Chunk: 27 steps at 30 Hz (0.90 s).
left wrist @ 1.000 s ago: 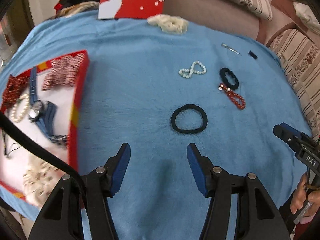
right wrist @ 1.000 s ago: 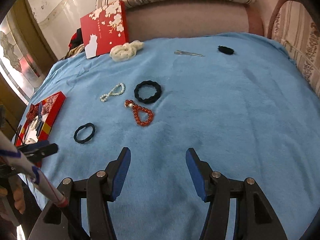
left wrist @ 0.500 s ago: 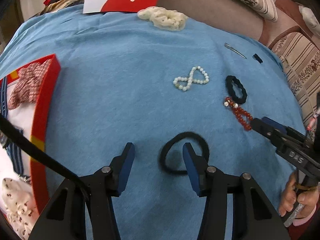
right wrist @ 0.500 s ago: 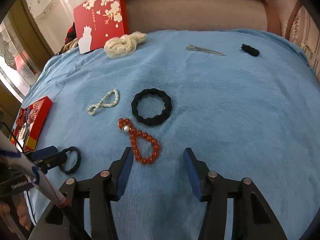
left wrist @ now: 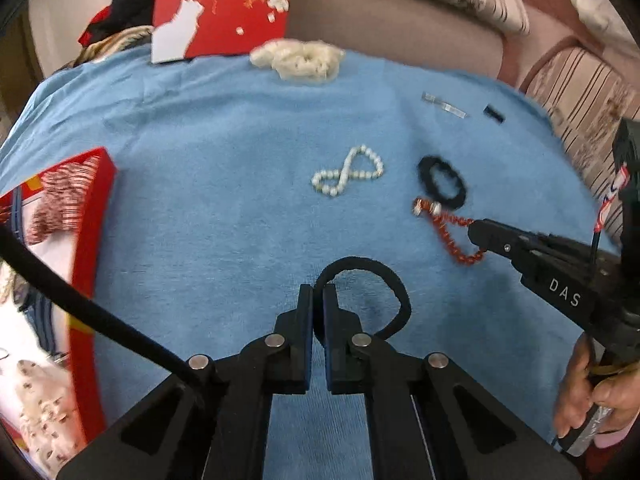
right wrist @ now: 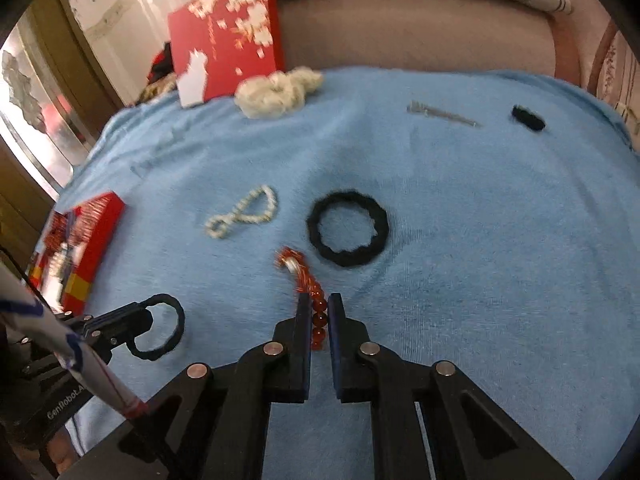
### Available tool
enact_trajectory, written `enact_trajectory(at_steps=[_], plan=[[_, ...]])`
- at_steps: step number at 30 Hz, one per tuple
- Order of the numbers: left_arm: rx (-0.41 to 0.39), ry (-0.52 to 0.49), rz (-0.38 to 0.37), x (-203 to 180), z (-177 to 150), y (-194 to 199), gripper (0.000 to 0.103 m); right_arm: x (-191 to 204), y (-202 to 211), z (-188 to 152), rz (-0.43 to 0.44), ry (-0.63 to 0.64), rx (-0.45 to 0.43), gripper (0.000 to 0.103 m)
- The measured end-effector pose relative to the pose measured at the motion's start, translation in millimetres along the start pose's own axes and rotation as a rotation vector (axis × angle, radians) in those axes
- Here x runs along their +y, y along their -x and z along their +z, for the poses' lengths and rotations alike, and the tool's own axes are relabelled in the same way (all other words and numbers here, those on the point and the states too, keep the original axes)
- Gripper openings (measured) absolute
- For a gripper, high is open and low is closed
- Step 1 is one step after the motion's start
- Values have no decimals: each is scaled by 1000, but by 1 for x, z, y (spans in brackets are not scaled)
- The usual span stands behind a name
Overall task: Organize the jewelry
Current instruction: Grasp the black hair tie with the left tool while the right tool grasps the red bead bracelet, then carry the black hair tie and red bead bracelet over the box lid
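Observation:
My left gripper [left wrist: 318, 294] is shut on the left side of a thin black hair tie [left wrist: 394, 284] lying on the blue cloth. It also shows in the right wrist view [right wrist: 176, 326]. My right gripper [right wrist: 319, 302] is shut on a red bead bracelet [right wrist: 306, 280], which also shows in the left wrist view [left wrist: 448, 232]. A white pearl bracelet [left wrist: 348, 176] and a thick black scrunchie [left wrist: 442, 180] lie farther back. The red jewelry box [left wrist: 94, 216] stands open at the left with several pieces inside.
A cream scrunchie [left wrist: 298, 58], a silver hair clip [left wrist: 444, 105] and a small black item [left wrist: 494, 114] lie at the back of the blue cloth [left wrist: 200, 140]. A red box lid [left wrist: 224, 4] leans against the sofa [left wrist: 380, 20] behind.
Both grippers moved forward and went from open to shut: the left one closed on the black hair tie, the right one closed on the red bead bracelet.

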State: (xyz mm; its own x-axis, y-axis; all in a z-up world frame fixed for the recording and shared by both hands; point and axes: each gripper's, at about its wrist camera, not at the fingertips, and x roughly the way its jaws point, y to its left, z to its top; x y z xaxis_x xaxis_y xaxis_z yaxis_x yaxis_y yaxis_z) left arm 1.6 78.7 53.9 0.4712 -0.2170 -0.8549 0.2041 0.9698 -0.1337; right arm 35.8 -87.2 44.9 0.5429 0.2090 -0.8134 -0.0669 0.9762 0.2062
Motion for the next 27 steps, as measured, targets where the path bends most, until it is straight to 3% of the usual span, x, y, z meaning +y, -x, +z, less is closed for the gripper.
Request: enact_trajectory(at_steps=[5, 11, 18, 27], plan=[[-64, 58, -54, 15, -6, 51, 4, 15, 39, 4, 17, 28, -62, 9], [-143, 135, -60, 45, -23, 110, 4, 26, 74, 4, 25, 39, -108, 9], [-192, 233, 6, 100, -47, 154, 4, 47, 101, 1, 57, 68, -131, 9], [-217, 359, 150, 186, -76, 190, 4, 94, 115, 1, 174, 117, -129, 9]])
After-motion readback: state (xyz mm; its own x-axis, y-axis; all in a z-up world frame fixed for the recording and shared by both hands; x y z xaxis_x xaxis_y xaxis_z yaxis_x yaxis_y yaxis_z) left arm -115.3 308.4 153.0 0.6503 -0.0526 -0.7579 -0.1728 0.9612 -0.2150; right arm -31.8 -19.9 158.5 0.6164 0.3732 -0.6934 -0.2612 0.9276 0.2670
